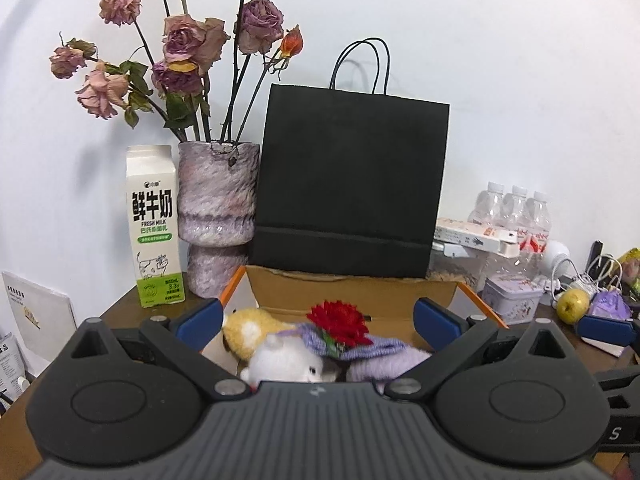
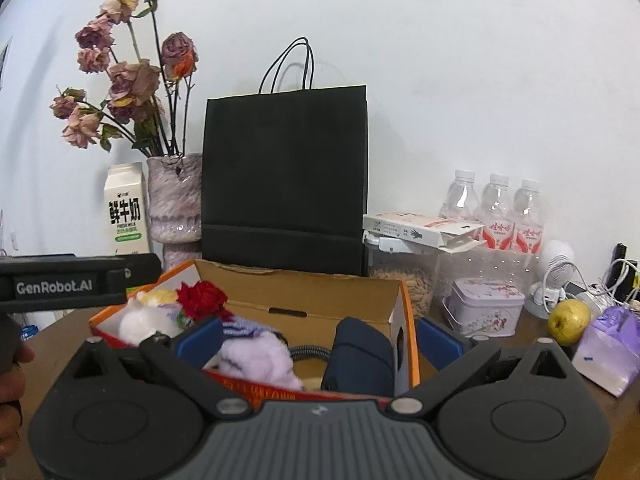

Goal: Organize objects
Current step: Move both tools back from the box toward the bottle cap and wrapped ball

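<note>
- While both tongs hover over the bench (image 2: 500,354), the left tongs (image 1: 318,320) stand released, blue pads wide apart, gripping nothing
- Right tongs (image 2: 320,338) likewise released, pads spread, nothing between them
- Box (image 2: 320,292), open cardboard with orange outer walls, sits on the bench directly ahead of both tongs
- Box contents, left part: white plush (image 1: 288,358), yellow plush (image 1: 250,326) behind it, red flower (image 1: 340,322) lying on a lilac knit (image 1: 372,350)
- Box contents, right part: dark blue pouch (image 2: 360,354) with a grey cord (image 2: 308,352) beside it
- Left tongs point at the plush end of the box; right tongs straddle the box's right wall, left pad over the knit, right pad outside the wall
- Left tongs' body, marked "GenRobot.AI", enters the right wrist view from the left edge, with a hand (image 2: 10,384) partly visible below it
- Black bag (image 1: 348,184) stands upright just behind the box, against the wall
- Vase (image 1: 218,216) of dried roses (image 1: 192,40) stands left of the bag; milk carton (image 1: 154,226) just beside the vase
- Right of the box: tin (image 2: 484,306), clear jar (image 2: 404,280) with a flat carton (image 2: 424,226) on its lid, three bottles (image 2: 496,208) behind
- Further right: pear (image 2: 568,320), purple packet (image 2: 608,348), small white fan (image 2: 554,276) and cables
- Pear and packet lie near each other, well apart from the box
</note>
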The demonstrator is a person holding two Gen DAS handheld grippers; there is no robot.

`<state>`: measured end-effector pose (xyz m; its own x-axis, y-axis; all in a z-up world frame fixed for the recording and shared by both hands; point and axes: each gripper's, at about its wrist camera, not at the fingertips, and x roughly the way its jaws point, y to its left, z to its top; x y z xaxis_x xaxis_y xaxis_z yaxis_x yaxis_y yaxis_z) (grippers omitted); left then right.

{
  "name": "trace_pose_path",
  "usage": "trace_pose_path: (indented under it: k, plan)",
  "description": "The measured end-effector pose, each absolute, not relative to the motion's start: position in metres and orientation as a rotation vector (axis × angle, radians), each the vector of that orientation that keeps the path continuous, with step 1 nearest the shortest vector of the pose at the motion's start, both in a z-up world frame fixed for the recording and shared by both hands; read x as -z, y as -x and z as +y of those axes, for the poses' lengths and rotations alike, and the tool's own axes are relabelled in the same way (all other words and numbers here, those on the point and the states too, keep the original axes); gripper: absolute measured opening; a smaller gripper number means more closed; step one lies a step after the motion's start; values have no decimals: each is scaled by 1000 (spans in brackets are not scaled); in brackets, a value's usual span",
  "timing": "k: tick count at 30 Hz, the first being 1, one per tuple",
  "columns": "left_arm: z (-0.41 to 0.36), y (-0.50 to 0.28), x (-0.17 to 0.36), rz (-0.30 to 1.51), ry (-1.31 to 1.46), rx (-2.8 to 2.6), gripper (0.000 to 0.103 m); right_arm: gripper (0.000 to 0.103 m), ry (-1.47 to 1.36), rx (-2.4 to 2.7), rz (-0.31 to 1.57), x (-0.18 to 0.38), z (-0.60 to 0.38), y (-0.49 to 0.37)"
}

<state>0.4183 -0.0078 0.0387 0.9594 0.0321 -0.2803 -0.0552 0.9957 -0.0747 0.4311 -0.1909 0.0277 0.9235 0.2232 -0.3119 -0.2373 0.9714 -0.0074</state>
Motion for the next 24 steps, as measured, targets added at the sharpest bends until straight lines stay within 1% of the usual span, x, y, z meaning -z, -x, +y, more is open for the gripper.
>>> trace_pose_path:
  k: [14, 24]
  plan:
    - [-21, -356, -16, 318, 53, 19, 103, 103, 43, -247, 362, -7, -208, -362]
    - [-30, -321, 7, 381, 16, 36, 103, 103, 26, -222, 414, 7, -224, -332]
